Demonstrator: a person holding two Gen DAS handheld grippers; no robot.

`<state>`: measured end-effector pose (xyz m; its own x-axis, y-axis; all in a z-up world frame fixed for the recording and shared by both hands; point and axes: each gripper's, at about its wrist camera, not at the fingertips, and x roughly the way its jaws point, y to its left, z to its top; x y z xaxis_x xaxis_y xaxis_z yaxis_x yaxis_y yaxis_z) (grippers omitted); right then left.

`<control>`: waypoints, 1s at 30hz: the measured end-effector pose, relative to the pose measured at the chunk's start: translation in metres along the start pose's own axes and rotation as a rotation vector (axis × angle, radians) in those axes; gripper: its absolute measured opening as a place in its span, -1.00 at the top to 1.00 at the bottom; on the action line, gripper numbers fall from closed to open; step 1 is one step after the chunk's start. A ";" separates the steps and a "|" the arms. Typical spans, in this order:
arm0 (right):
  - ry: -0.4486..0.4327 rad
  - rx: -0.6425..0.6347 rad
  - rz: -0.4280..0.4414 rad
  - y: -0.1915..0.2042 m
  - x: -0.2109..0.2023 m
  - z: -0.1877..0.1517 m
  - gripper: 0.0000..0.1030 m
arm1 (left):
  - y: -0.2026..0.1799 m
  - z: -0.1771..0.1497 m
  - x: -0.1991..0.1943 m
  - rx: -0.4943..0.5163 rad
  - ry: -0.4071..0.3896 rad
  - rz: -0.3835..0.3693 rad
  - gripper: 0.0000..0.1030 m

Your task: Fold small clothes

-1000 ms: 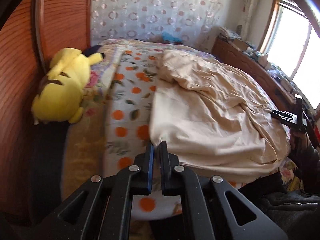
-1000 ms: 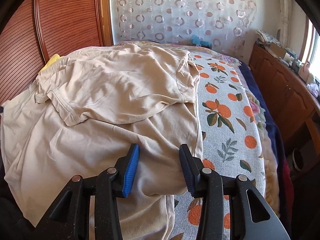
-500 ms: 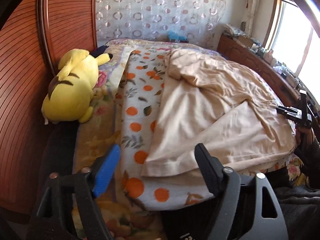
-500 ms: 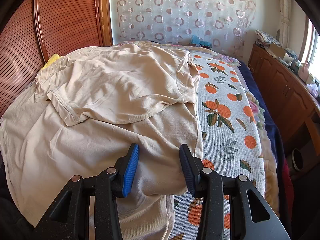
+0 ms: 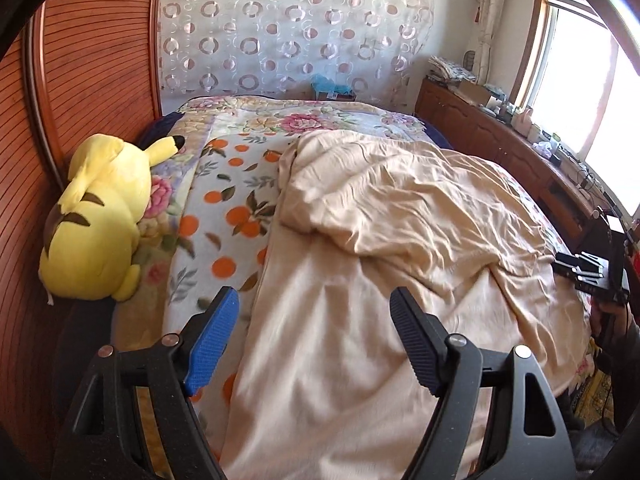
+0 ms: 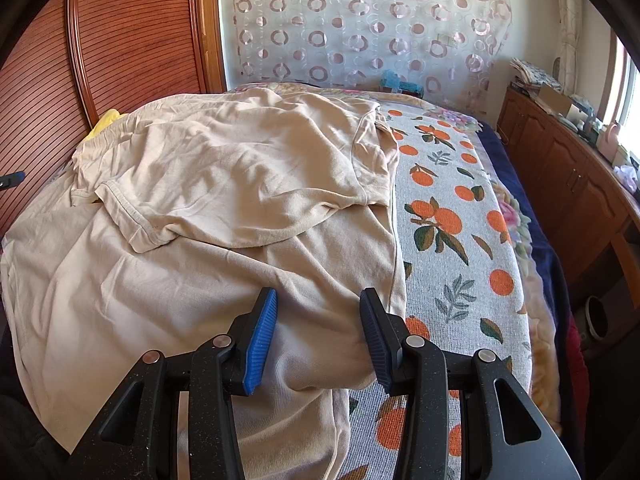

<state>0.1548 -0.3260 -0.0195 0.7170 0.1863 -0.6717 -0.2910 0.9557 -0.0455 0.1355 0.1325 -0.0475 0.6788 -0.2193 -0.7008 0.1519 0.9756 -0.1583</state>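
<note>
Beige cotton shirt (image 6: 224, 208), one, biggest item: soft, creased, spread over 1 bed (image 6: 452, 240) w/ an orange-fruit print blanket; a ribbed sleeve cuff is folded back across it at approx 10 o'clock in right wrist view. In left wrist view the same shirt (image 5: 400, 240) fills centre to 3 o'clock, bunched in a rumpled ridge near the top. One yellow plush toy (image 5: 100, 220), rounded, brown stripes, black-tipped ear, lies at 9 o'clock against the ribbed wood wall panel. Two grippers, black w/ blue ridged pads. Left gripper (image 5: 314, 336): jaws wide apart, just opened, nothing clamped, over shirt's left edge. Right gripper (image 6: 318, 334): jaws part-way apart, just been opening slightly, a shirt fold bulging between them; can't tell if pads press it.
</note>
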 end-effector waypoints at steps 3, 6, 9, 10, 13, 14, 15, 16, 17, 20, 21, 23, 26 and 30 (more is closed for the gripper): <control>0.018 0.002 -0.003 0.002 -0.001 0.003 0.07 | -0.004 0.013 0.016 0.007 0.008 -0.002 -0.52; -0.009 0.034 0.029 0.000 -0.008 0.014 0.07 | -0.005 0.026 0.034 0.004 0.023 0.002 -0.52; -0.009 0.070 0.062 -0.003 -0.006 0.033 0.07 | -0.006 0.038 0.050 0.006 0.032 0.012 -0.53; -0.006 0.082 0.067 -0.006 -0.003 0.039 0.07 | -0.006 0.042 0.056 0.004 0.038 0.018 -0.53; 0.013 0.124 0.047 -0.017 0.012 0.056 0.07 | -0.003 0.048 0.072 -0.013 0.059 0.019 -0.50; 0.023 0.151 0.050 -0.023 0.017 0.060 0.07 | -0.001 0.049 0.076 -0.019 0.064 0.018 -0.47; 0.034 0.174 0.056 -0.028 0.023 0.063 0.07 | 0.000 0.050 0.080 -0.023 0.069 0.020 -0.41; 0.044 0.193 0.061 -0.032 0.029 0.066 0.07 | 0.000 0.051 0.083 -0.023 0.074 0.025 -0.41; 0.058 0.201 0.056 -0.035 0.035 0.068 0.07 | 0.001 0.052 0.087 -0.021 0.078 0.028 -0.41; 0.093 0.212 0.038 -0.038 0.049 0.073 0.07 | 0.000 0.057 0.097 -0.016 0.095 0.035 -0.27; 0.096 0.214 0.042 -0.038 0.052 0.075 0.07 | 0.000 0.058 0.100 -0.017 0.101 0.031 -0.27; 0.098 0.207 0.036 -0.036 0.055 0.080 0.07 | 0.001 0.060 0.107 -0.022 0.111 0.021 -0.20; 0.097 0.179 0.026 -0.030 0.059 0.087 0.07 | 0.000 0.063 0.117 -0.017 0.128 0.032 -0.17; 0.083 0.098 0.019 -0.015 0.060 0.088 0.47 | -0.006 0.065 0.123 0.006 0.136 0.061 0.10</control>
<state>0.2583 -0.3090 0.0062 0.6559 0.1895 -0.7307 -0.2378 0.9706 0.0383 0.2648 0.0997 -0.0875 0.5834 -0.1578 -0.7967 0.1180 0.9870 -0.1091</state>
